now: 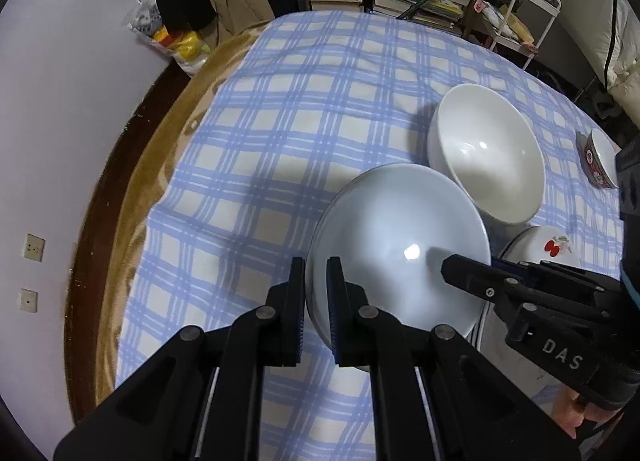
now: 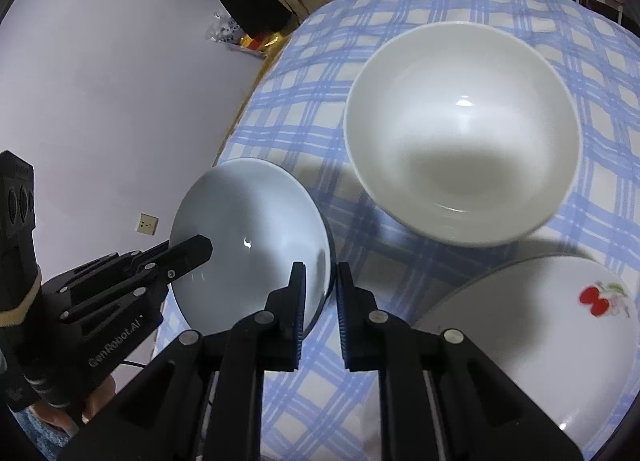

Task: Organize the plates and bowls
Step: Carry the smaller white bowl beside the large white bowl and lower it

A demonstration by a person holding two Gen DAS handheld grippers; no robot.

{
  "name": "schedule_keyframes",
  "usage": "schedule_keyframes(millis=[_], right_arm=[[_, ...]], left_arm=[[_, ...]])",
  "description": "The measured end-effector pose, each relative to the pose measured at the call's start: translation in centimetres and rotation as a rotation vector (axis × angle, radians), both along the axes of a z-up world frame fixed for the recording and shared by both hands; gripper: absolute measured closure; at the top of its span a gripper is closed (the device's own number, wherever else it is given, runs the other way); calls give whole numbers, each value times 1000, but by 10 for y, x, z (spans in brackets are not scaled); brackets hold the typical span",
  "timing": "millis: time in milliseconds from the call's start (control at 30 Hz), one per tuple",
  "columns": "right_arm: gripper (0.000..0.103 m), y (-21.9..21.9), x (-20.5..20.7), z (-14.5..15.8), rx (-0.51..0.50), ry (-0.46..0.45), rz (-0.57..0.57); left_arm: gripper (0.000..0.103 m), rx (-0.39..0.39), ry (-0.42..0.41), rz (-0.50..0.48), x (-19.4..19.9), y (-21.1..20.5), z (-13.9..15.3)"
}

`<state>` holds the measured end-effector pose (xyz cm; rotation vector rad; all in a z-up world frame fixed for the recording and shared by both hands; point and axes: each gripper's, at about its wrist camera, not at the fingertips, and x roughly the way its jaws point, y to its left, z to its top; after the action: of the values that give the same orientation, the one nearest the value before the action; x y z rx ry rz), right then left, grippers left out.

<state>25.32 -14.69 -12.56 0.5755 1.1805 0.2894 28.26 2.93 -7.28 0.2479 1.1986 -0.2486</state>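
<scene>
While both grippers have the same pale grey-blue plate between them, little of the sorting looks finished. The left gripper has its jaws closed on the plate's near rim, one finger inside and one outside, and the plate is tipped up off the checked tablecloth covering the worktop. The right gripper stands at the opposite rim; its jaws straddle that edge with a narrow gap showing, so I cannot tell whether they have truly clamped it or are merely set around it.

Just behind the plate sits the large white bowl, upright and empty, resting alone on the cloth. To the right lies the white plate with a red fruit motif, flat on the worktop; from the left view a dark line under its rim hints at another plate beneath, though I can't be sure. A small patterned bowl stands well apart at the far right edge.

My reading: nothing is clearly stacked yet. The grey-blue plate is mid-carry, probably bound for the fruit plate, and both bowls remain to be gathered.
</scene>
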Motion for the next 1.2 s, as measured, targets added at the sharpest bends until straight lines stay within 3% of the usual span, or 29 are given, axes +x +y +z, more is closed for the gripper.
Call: schedule_keyframes(millis=[167,367,567,1200], right_arm=[[87,-10,-10,25,-14,-42,-23],[87,-22,-24,50,-40,-80,-42],[87,-36,-33,69,-26,-118,-74],[87,-93,-41,85,-27,-131,-160]], left_arm=[[93,-41,-12,13,-7,-4,17],[93,-18,-55,-23,-23,-22,36],[93,-66,-83,-9,-27,-31,56],[93,-58,-84,-61,-17,-89,65]])
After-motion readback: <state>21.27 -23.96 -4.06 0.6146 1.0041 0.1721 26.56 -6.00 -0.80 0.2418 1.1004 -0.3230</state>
